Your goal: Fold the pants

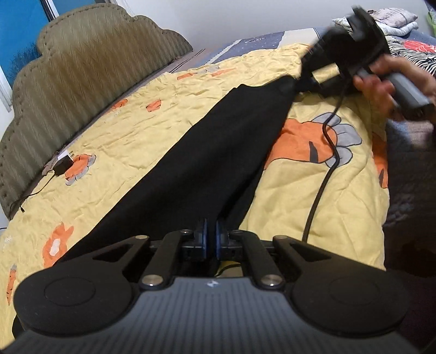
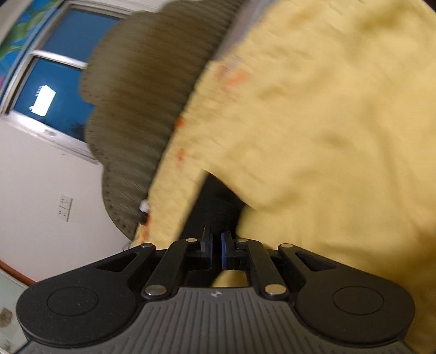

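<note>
Black pants (image 1: pixel 207 152) lie stretched as a long strip across a yellow quilt (image 1: pixel 130 130) with orange flowers. My left gripper (image 1: pixel 211 231) is shut on the near end of the pants. My right gripper (image 1: pixel 305 79), held in a hand at the upper right, is shut on the far end of the pants. In the blurred right wrist view the right gripper (image 2: pixel 216 239) pinches black cloth (image 2: pixel 215 201), with the yellow quilt (image 2: pixel 327 109) beyond.
A brown padded headboard (image 1: pixel 81 68) runs along the left. A black charger (image 1: pixel 64 164) with its cord lies on the quilt by the headboard. A black cable (image 1: pixel 324 166) hangs from the right gripper across the quilt. Folded clothes (image 1: pixel 392 16) sit at the far right.
</note>
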Tool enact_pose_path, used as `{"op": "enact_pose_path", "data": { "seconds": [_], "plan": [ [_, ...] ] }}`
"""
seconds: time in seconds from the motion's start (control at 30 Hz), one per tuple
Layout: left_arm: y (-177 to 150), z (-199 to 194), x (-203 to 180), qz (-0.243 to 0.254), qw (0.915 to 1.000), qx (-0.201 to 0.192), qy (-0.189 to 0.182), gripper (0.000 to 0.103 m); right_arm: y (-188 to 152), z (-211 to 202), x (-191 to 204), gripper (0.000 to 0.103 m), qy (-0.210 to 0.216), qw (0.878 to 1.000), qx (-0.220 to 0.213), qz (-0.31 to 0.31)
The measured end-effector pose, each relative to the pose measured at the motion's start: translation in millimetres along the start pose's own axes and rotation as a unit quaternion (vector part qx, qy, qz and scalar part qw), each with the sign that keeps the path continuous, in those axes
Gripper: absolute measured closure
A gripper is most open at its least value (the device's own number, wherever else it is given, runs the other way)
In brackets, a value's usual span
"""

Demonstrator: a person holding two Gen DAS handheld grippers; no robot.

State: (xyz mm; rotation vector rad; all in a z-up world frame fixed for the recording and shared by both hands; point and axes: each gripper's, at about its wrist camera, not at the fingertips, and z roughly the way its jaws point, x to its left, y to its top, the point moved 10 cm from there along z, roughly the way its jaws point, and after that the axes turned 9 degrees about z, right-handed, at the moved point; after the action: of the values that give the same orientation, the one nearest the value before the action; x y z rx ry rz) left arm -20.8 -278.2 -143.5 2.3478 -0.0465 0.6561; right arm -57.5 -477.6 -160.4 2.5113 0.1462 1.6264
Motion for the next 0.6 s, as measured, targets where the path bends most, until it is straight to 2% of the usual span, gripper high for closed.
{"op": "enact_pose_path", "data": {
  "seconds": [0.07,0.17,0.23,0.27,0.33,0.4,0.53,0.6],
  "plan": [
    [1,0,0,-0.001,1.0,0.002,-0.008,0.098,2,0,1,0.099,-0.002,1.0,0.004,-0.002],
    [1,0,1,-0.017,0.9997,0.002,-0.016,0.097,12,1,10,0.088,-0.012,1.0,-0.007,0.001],
    [-2,2,1,-0.036,0.999,0.006,-0.026,0.097,23,0,16,0.085,-0.025,0.999,-0.034,-0.002],
    [-2,1,0,-0.035,0.999,0.006,-0.025,0.097,28,-2,17,0.085,-0.042,0.998,-0.05,-0.021],
    [-2,1,-2,-0.027,0.9994,0.006,-0.021,0.098,37,-9,29,0.08,-0.098,0.985,-0.102,-0.099],
    [-1,0,-2,-0.029,0.9993,0.004,-0.022,0.097,40,-13,39,0.06,-0.118,0.975,-0.121,-0.143],
    [-1,-5,4,-0.054,0.9981,0.003,-0.03,0.097,28,21,74,0.056,-0.113,0.965,-0.049,-0.233],
    [1,-10,7,-0.059,0.998,-0.003,-0.025,0.097,30,41,80,0.056,-0.136,0.953,-0.034,-0.269]
  ]
}}
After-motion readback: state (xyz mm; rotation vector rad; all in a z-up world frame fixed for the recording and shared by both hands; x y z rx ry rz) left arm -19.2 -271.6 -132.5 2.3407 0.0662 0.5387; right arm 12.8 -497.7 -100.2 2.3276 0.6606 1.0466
